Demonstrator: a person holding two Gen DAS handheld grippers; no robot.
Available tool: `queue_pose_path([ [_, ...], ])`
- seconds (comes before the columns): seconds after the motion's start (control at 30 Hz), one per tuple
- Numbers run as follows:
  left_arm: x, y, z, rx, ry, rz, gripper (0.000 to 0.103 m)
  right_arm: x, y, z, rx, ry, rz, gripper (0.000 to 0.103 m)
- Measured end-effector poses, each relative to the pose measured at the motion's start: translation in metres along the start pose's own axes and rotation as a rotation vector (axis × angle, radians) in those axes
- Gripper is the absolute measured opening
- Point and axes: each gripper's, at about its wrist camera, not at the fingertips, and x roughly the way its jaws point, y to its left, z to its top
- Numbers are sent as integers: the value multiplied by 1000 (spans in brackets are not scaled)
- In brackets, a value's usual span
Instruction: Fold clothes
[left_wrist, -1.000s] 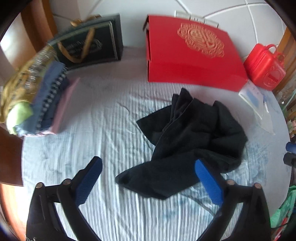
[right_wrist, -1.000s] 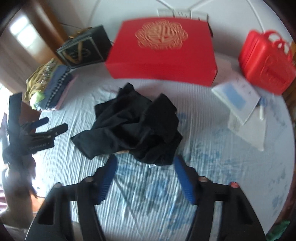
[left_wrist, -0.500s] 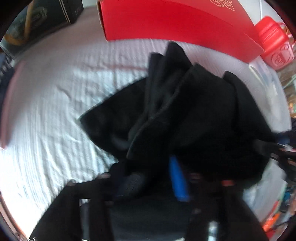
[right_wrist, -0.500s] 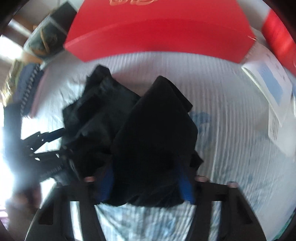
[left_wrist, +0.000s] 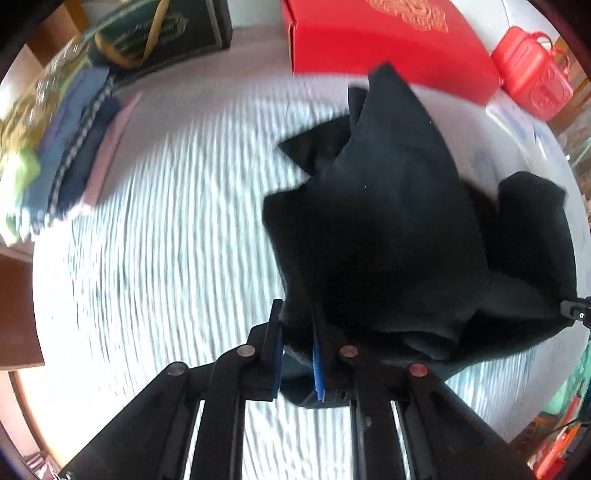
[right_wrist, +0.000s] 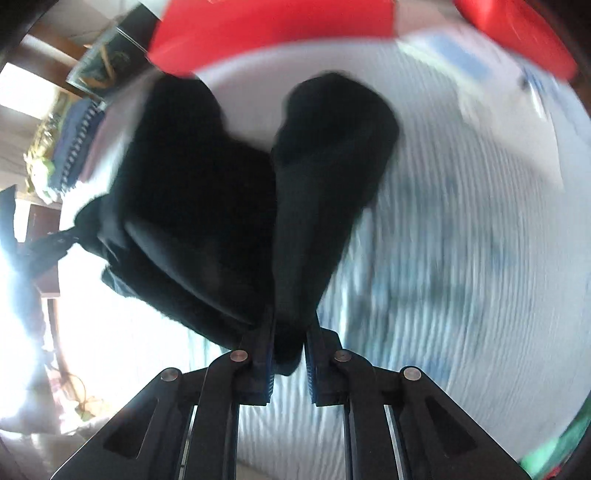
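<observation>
Black cloth, a crumpled garment (left_wrist: 388, 229), pinched at one edge between the pads of the left gripper (left_wrist: 297, 354) and at another between those of the right gripper (right_wrist: 288, 354), hanging bunched over the pale striped bedsheet (left_wrist: 166, 240). Best handled, by my reading, by drawing the two held edges apart until the fabric pulls taut and flat, then lowering it evenly onto the open sheet; worth checking that only a single layer sits in each pinch, which blur and dark folds hide. Close behind: red box (left_wrist: 388, 44) and red plastic case (left_wrist: 532, 74). Off to the side: stack of folded clothes (left_wrist: 74, 147) and dark gift bag (left_wrist: 166, 40). Room to spread limited by that box.
</observation>
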Motion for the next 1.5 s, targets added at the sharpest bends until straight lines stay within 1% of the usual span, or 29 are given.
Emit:
queue_pose_path([
  [0.03, 1, 2, -6, -4, 15, -3, 17, 2, -6, -11, 24, 10, 9, 21],
  [0.1, -1, 4, -12, -26, 20, -18, 23, -5, -18, -20, 61, -21, -16, 32],
  [0.17, -14, 7, -17, -45, -24, -42, 33, -19, -30, -25, 94, -76, -35, 35],
  [0.2, -20, 8, -17, -50, -47, -51, 47, -27, -36, -27, 111, -106, -37, 37],
  [0.23, -28, 9, -16, -61, -79, -62, 65, -34, -43, -28, 128, -131, -38, 43],
  [0.27, -34, 10, -16, -70, -109, -70, 74, -38, -50, -29, 141, -148, -40, 46],
  [0.3, -35, 10, -12, -74, -127, -69, 85, -42, -57, -29, 155, -163, -42, 54],
  [0.33, -34, 10, -7, -79, -141, -68, 88, -43, -64, -27, 170, -173, -42, 62],
  [0.47, 7, 4, 8, -108, -100, -63, 88, -30, -79, -8, 202, -185, -42, 73],
  [0.53, 31, 4, 12, -116, -78, -13, 88, -20, -83, 2, 199, -184, -54, 82],
  [0.6, 50, 2, 14, -124, -48, 38, 88, -9, -87, 12, 186, -182, -82, 85],
  [0.63, 58, 2, 15, -128, -32, 53, 88, -2, -89, 17, 181, -178, -109, 86],
  [0.67, 63, 0, 14, -131, -19, 44, 88, 4, -91, 21, 181, -169, -120, 86],
  [0.7, 68, -1, 13, -133, -7, 34, 84, 10, -92, 24, 179, -161, -130, 87],
  [0.8, 78, -7, 10, -123, 30, 30, 58, 29, -90, 31, 154, -136, -149, 87],
  [0.83, 76, -11, 11, -114, 31, 32, 45, 35, -88, 33, 144, -126, -154, 87],
  [0.87, 74, -14, 12, -104, 31, 35, 37, 40, -84, 33, 127, -108, -156, 87],
  [0.9, 72, -17, 13, -94, 31, 41, 20, 46, -79, 33, 103, -92, -168, 81],
  [0.93, 68, -18, 14, -85, 25, 60, 16, 50, -70, 33, 59, -81, -216, 68],
  [0.97, 64, -19, 16, -78, 17, 78, 15, 50, -62, 32, 20, -86, -260, 53],
  [1.0, 57, -16, 18, -89, 0, 93, 13, 47, -56, 31, -12, -94, -274, 27],
  [1.03, 49, -12, 20, -102, -17, 106, 13, 41, -53, 30, -14, -101, -259, 15],
  [1.17, 4, 20, 13, -164, -110, 166, 13, 0, -51, 13, -17, -158, -217, 13],
  [1.2, -8, 28, 9, -175, -131, 183, 13, -16, -55, 2, -14, -174, -199, 13],
  [1.27, -19, 48, -3, -191, -135, 191, 13, -44, -67, -25, 9, -192, -179, 13],
  [1.3, -16, 54, -11, -194, -117, 184, 13, -52, -75, -40, 29, -182, -167, 13],
  [1.4, 5, 68, -22, -192, -57, 167, 13, -54, -100, -89, 101, -86, -139, 13],
  [1.47, 23, 74, -29, -188, -12, 177, 13, -38, -111, -109, 132, -3, -120, 14],
  [1.5, 30, 78, -30, -197, 6, 189, 13, -30, -115, -116, 144, 31, -110, 18],
])
